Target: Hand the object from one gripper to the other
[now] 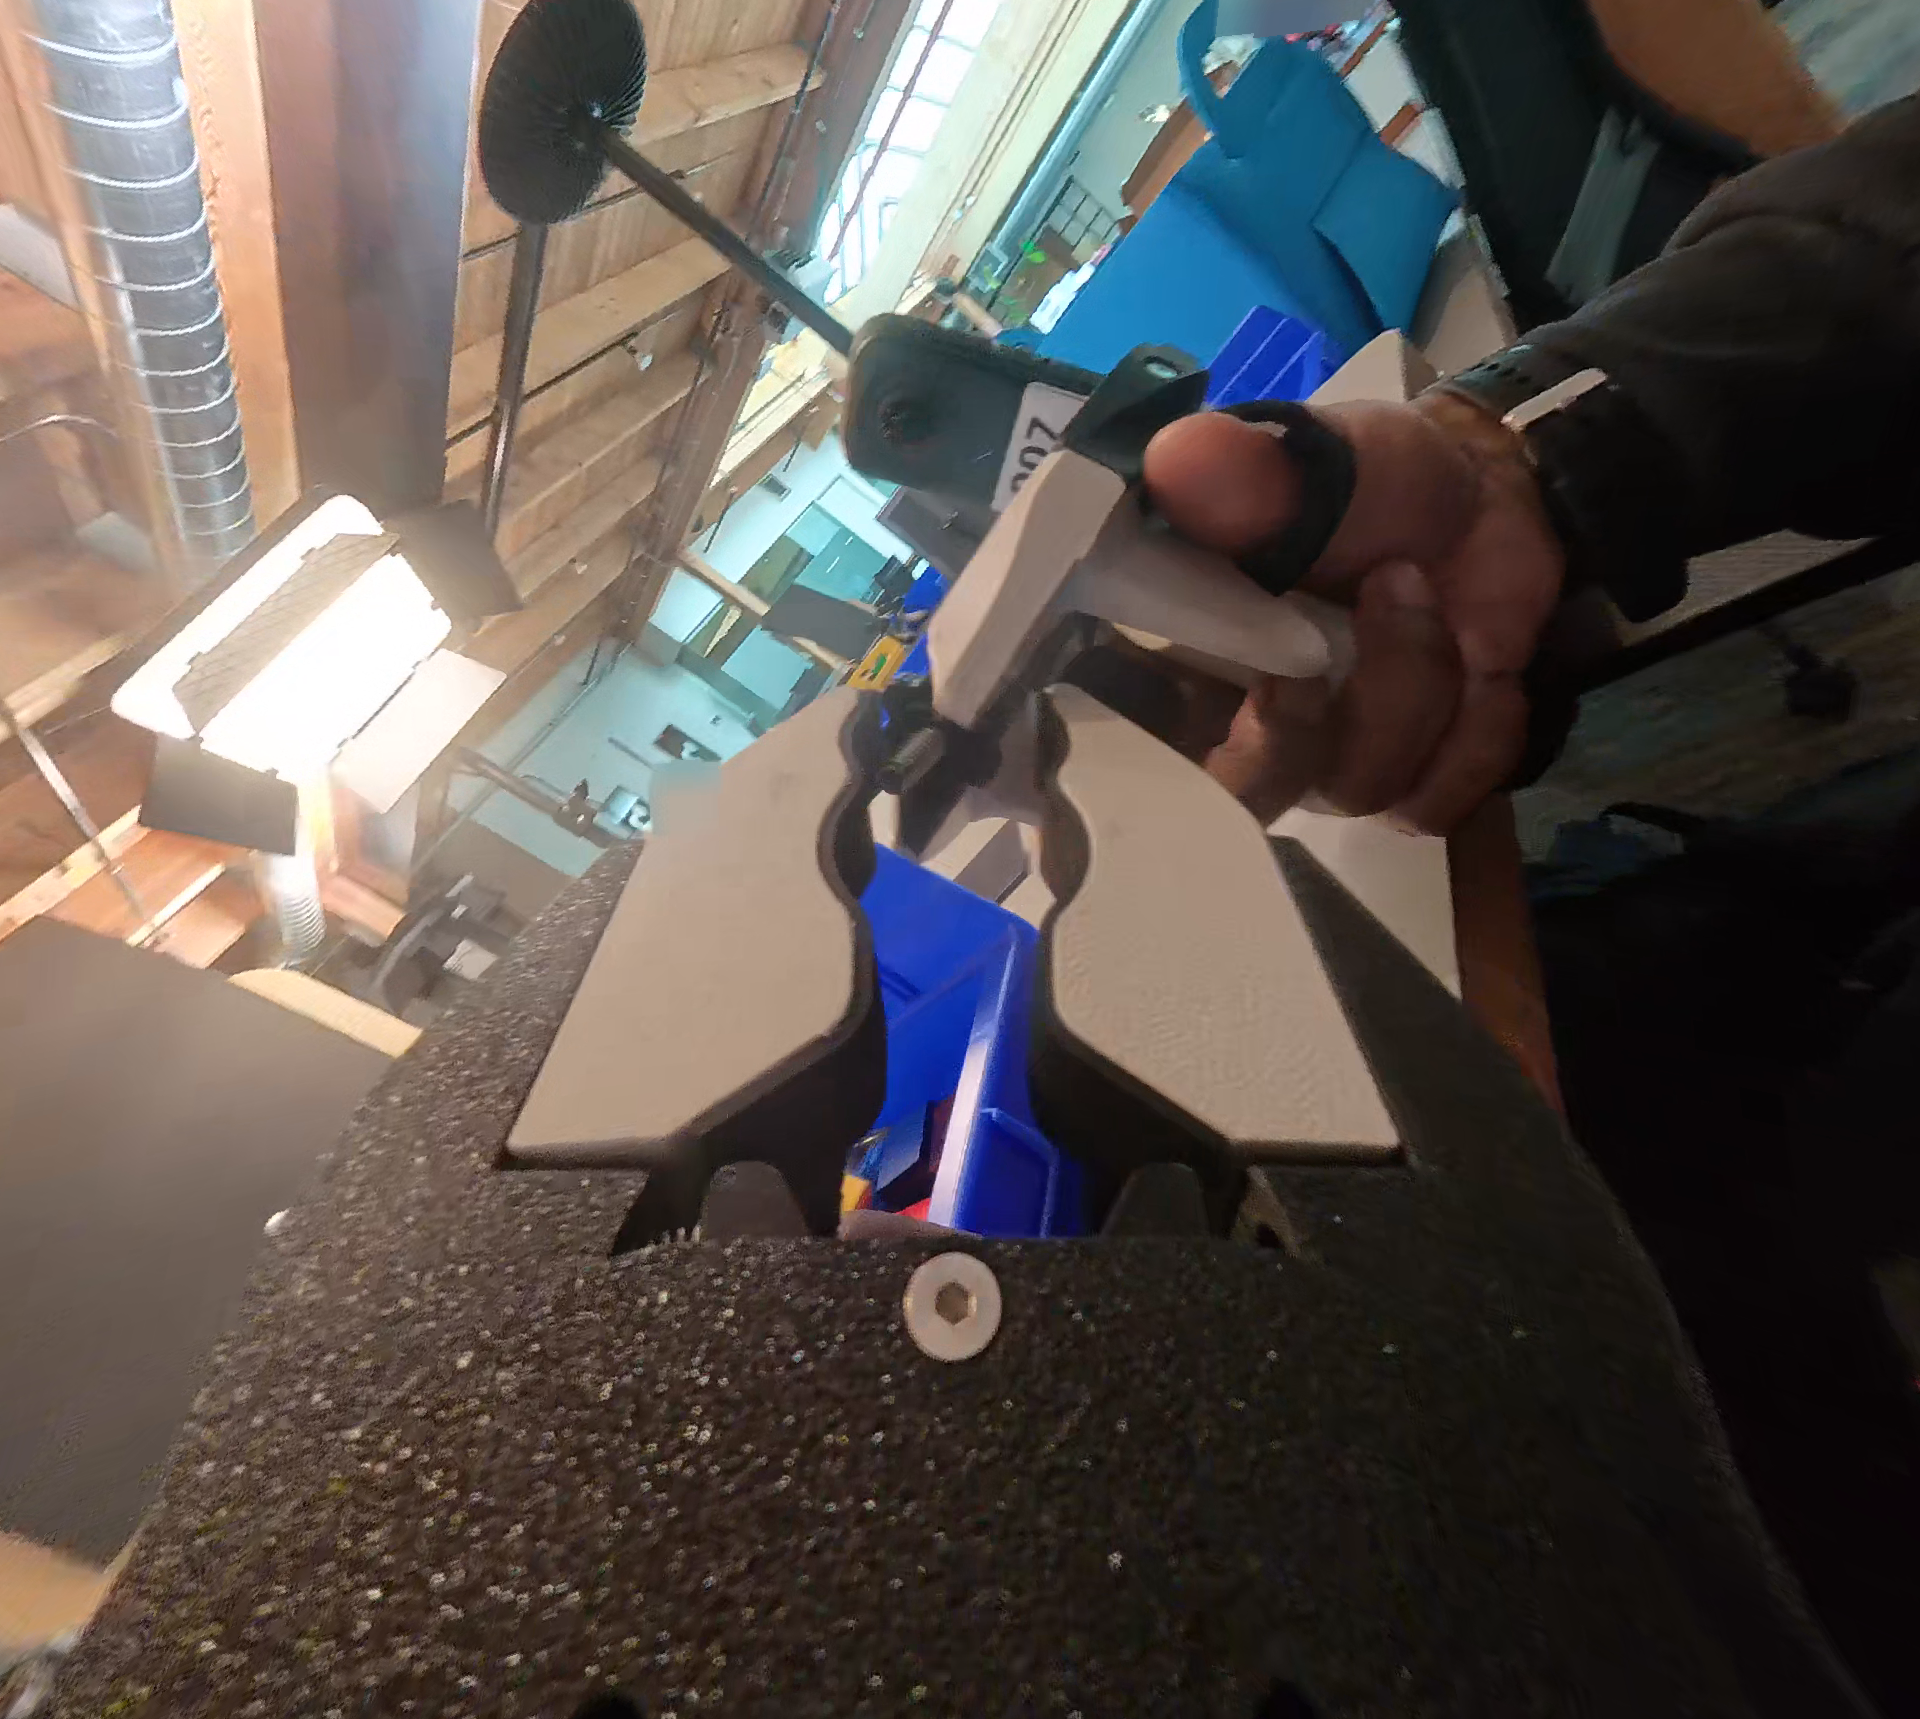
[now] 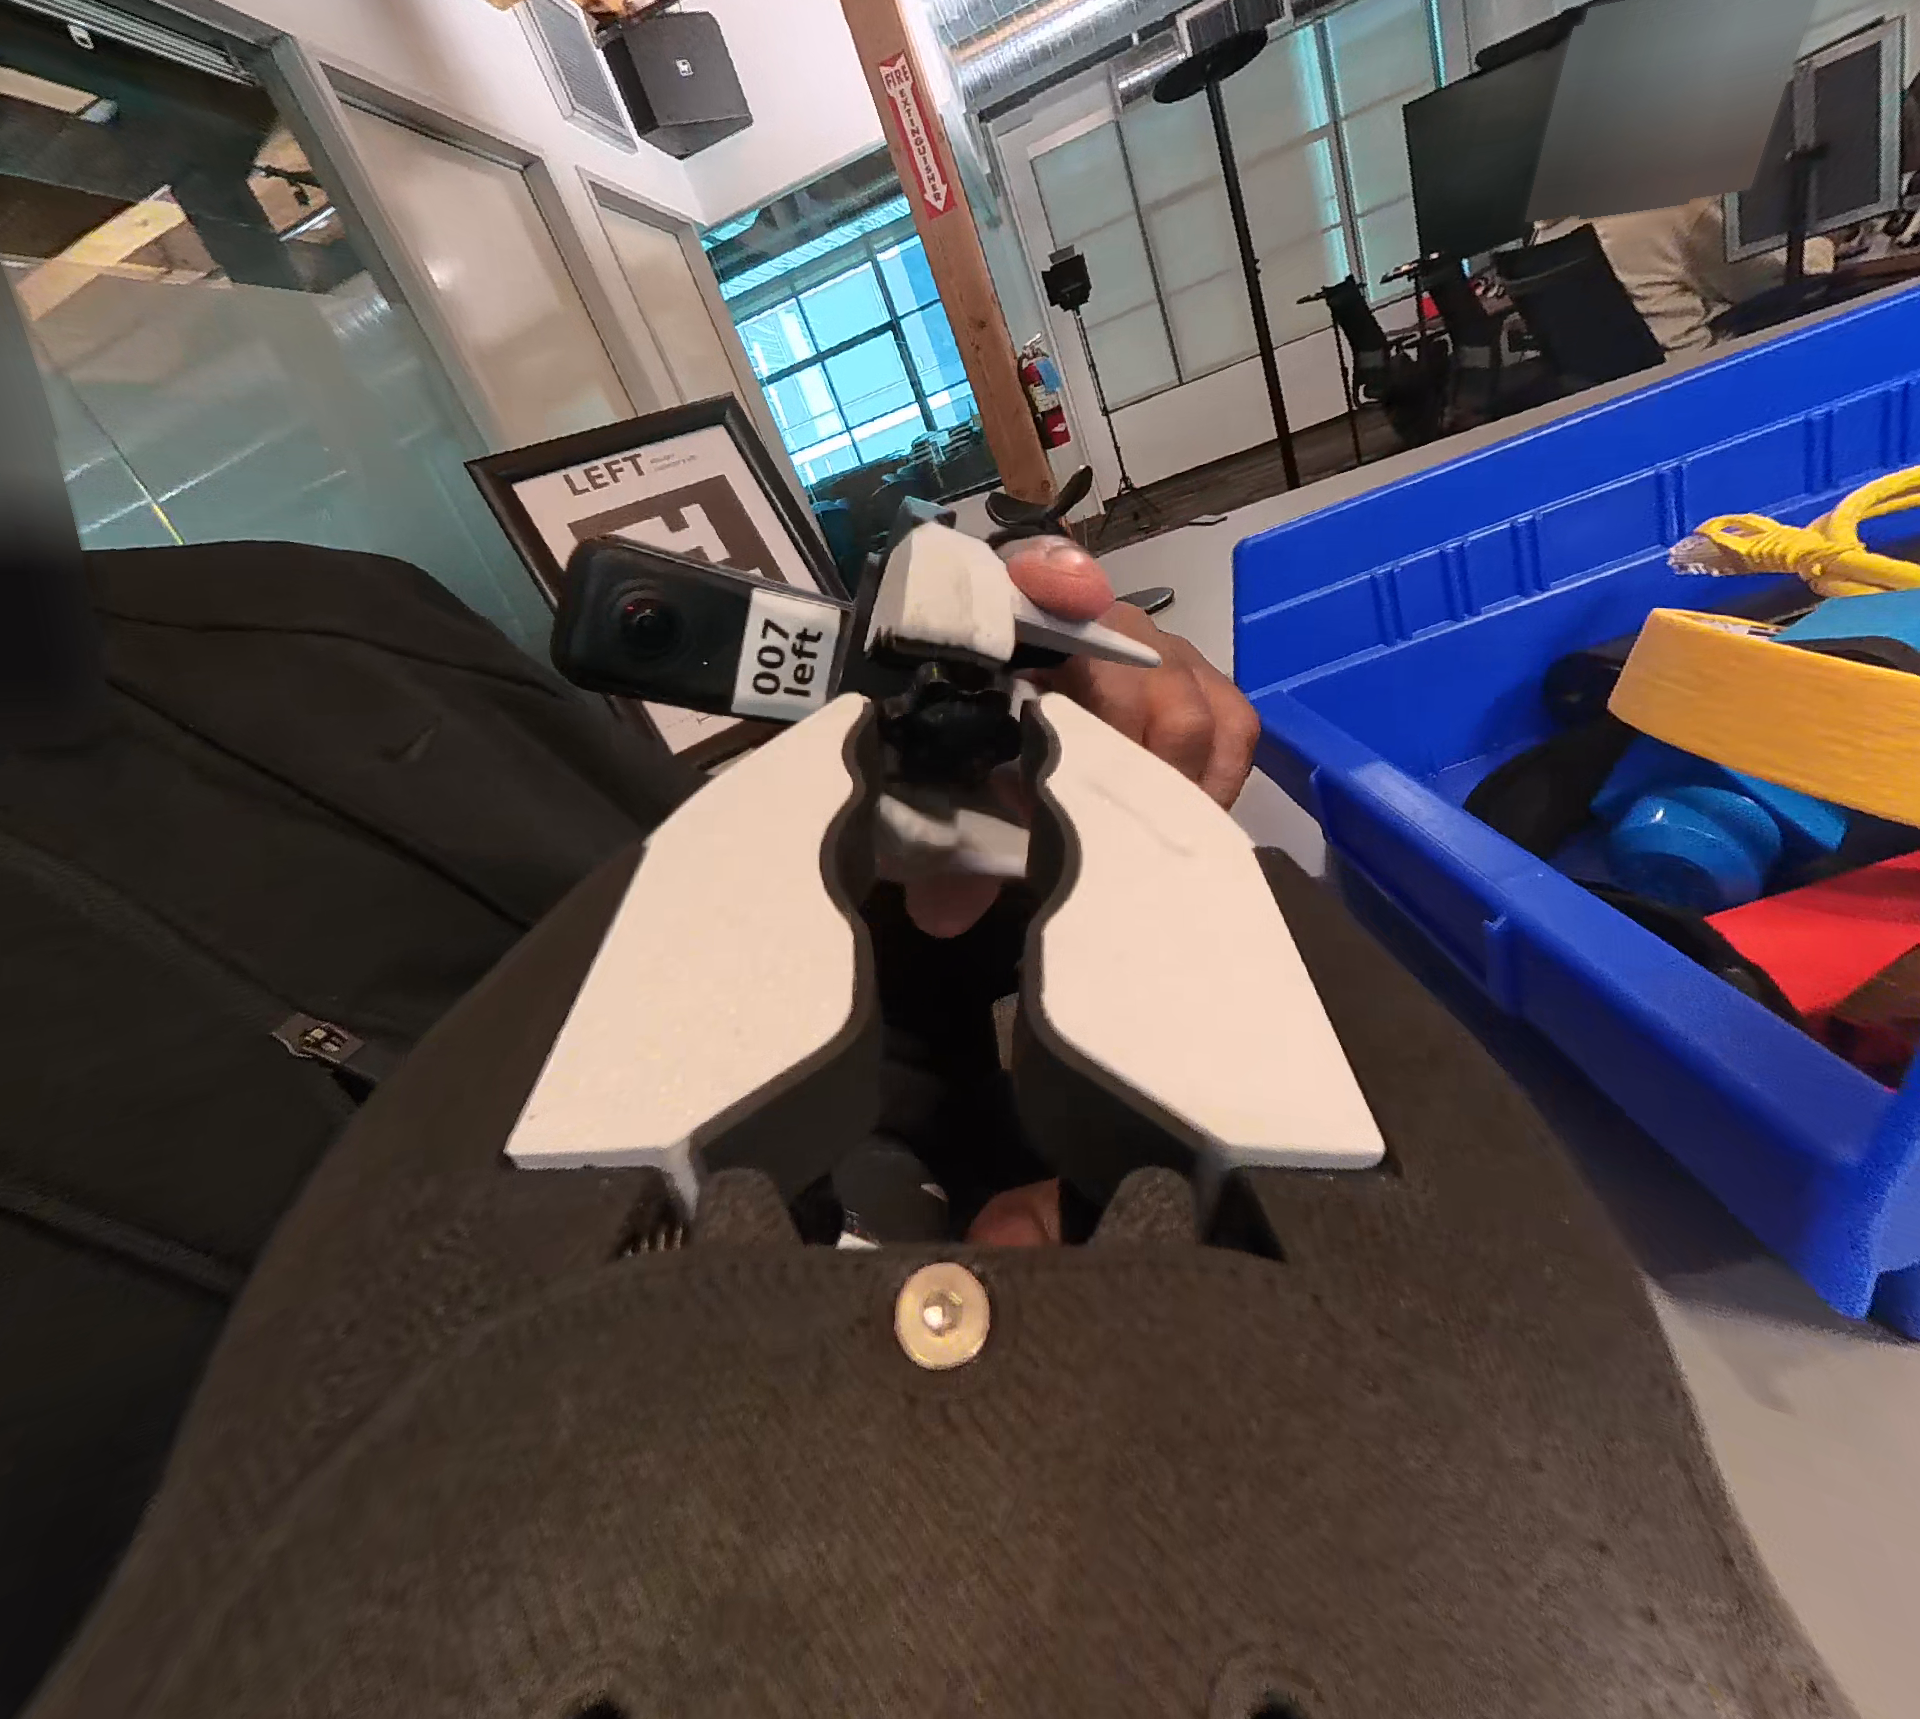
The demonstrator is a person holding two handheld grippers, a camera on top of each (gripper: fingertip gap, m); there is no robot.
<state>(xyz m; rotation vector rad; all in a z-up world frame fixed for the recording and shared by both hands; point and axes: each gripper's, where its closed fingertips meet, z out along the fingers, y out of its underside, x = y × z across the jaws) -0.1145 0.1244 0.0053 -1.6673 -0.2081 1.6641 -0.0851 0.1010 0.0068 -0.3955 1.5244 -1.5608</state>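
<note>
A small black object with a silver pin hangs in mid-air between the two grippers, which face each other tip to tip. In the left wrist view, my left gripper has its grey fingertips on either side of the object. The right gripper, held by a hand, pinches it from above and below. In the right wrist view, my right gripper closes its fingertips on the black object. The left gripper, with a black camera on it, clamps it crosswise.
A blue bin on the grey table to the right holds a yellow cable, a yellow ring and blue and red pieces. The bin lies below the left gripper. A dark jacket fills the left. The tips of both grippers are at nearly the same place.
</note>
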